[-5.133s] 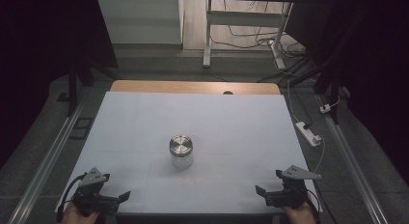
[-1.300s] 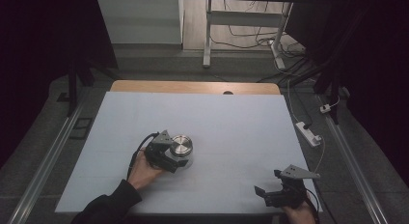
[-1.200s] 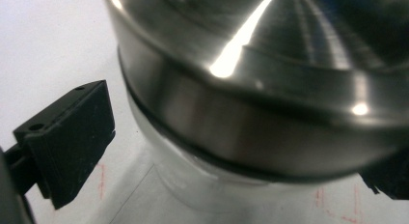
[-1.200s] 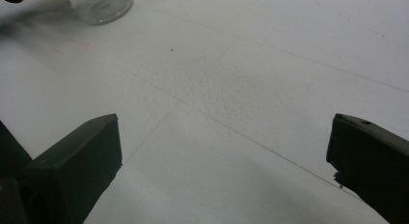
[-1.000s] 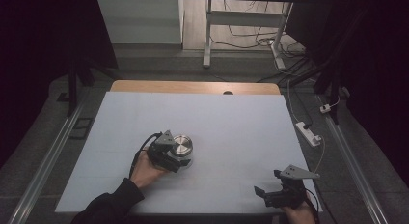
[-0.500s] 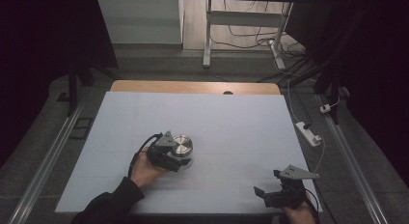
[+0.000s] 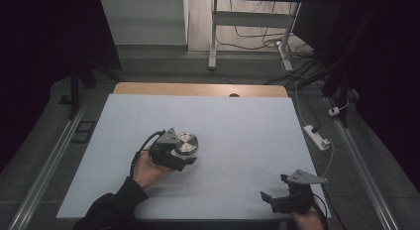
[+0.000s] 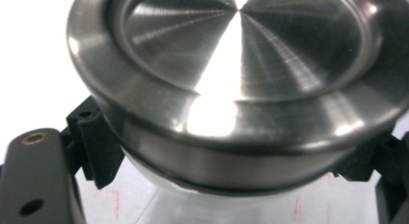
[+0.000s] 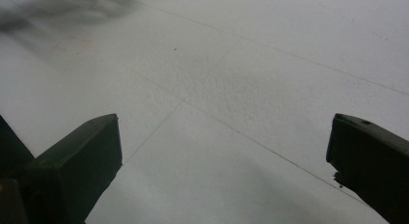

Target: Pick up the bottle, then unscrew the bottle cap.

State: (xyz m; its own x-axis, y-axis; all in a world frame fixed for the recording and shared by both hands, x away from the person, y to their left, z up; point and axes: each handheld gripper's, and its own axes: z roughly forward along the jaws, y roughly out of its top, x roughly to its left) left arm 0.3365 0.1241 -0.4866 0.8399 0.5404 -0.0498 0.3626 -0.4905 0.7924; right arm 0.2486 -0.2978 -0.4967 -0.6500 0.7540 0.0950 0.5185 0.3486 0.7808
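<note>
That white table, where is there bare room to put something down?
Nearly everywhere: the table is bare behind the jar to the wooden strip, and across the right half down to the right gripper. It is crowded only where the left gripper clamps the jar.

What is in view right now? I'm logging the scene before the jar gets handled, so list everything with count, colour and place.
jar: one, clear glass with a silver metal lid, middle of the table, between the left gripper's jaws
table: one, pale blue-white top with a wooden far edge
power strip: one, white, on the floor right of the table
desk frame: one, white, beyond the table
left gripper: one, black, shut on the jar below the lid
right gripper: one, black, jaws open, near right corner of the table
</note>
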